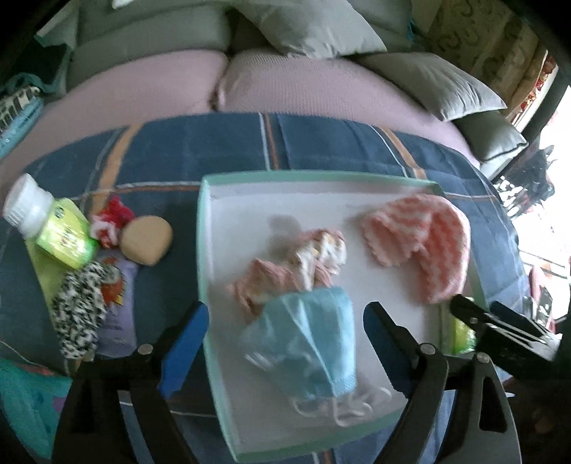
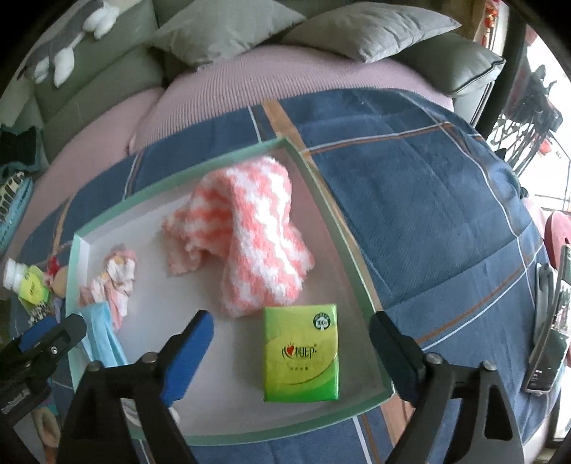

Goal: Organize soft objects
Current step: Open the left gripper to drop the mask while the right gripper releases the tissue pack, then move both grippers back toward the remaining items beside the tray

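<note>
A shallow white tray with a green rim [image 1: 314, 175] [image 2: 214, 167] lies on a blue plaid blanket. In it are a light blue face mask [image 1: 310, 342], a small pink patterned cloth [image 1: 296, 264] [image 2: 117, 275], a fuzzy pink-and-white sock [image 1: 424, 246] [image 2: 249, 228] and a green tissue pack [image 2: 301, 353]. My left gripper [image 1: 287, 314] hangs open over the mask, its blue pads apart from it on either side. Just above the tissue pack, my right gripper [image 2: 291, 317] is wide open and holds nothing.
Left of the tray lie a white-capped green bottle [image 1: 46, 221], a tan round puff [image 1: 146, 239], a red-and-white scrunchie [image 1: 110, 225] and a black-and-white fuzzy item [image 1: 82, 307]. A phone [image 2: 549, 335] rests on the blanket [image 2: 410, 178] at the right. Grey pillows [image 1: 314, 25] line the sofa behind.
</note>
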Action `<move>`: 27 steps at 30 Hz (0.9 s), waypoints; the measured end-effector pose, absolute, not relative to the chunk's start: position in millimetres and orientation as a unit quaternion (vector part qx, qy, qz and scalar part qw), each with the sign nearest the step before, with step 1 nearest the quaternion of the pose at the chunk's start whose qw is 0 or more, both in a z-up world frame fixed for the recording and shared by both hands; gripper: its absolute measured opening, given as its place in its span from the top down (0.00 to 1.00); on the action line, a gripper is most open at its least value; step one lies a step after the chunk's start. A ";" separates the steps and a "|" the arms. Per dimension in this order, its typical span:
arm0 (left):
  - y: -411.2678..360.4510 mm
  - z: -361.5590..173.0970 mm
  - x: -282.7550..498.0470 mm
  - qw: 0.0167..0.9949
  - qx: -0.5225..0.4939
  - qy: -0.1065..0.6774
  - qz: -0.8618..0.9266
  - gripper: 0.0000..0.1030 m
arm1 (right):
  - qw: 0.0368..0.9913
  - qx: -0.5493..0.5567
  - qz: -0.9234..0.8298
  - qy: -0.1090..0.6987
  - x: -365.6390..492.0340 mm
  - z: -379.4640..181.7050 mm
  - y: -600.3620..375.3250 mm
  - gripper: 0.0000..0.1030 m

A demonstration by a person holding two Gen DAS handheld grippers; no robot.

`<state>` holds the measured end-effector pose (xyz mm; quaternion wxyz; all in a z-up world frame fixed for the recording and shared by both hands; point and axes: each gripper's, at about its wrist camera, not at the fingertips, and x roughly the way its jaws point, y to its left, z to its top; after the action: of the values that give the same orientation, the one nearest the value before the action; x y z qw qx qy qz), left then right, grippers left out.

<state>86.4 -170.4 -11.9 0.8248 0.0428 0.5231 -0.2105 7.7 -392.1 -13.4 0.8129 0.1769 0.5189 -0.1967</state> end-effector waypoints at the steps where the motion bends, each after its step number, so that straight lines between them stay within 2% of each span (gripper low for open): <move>1: -170.1 -11.9 87.9 0.829 0.044 0.518 -0.206 0.13 | 0.814 0.178 -0.198 0.516 7.7 -12.4 -392.9 0.00; 3: -167.8 -11.4 90.5 0.834 0.040 0.513 -0.199 0.04 | 0.820 0.177 -0.199 0.506 7.5 -8.6 -394.1 0.00; 4: -166.7 -11.2 91.5 0.834 0.035 0.513 -0.200 0.04 | 0.822 0.177 -0.199 0.504 8.0 -7.4 -394.5 0.00; 12: -165.1 -9.0 94.1 0.842 0.033 0.503 -0.194 0.04 | 0.825 0.177 -0.197 0.499 8.5 -5.5 -391.9 0.00; 22: -142.9 12.4 97.4 0.865 0.027 0.472 -0.170 0.04 | 0.873 0.159 -0.169 0.428 2.8 31.4 -372.0 0.00; 27: -125.6 22.9 100.7 0.875 0.039 0.463 -0.135 0.04 | 0.878 0.131 -0.174 0.427 9.9 34.9 -356.6 0.00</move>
<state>100.7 -125.6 22.9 0.8754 0.0386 0.4627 -0.1345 9.9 -356.6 34.9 0.8778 0.1311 0.4268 -0.1736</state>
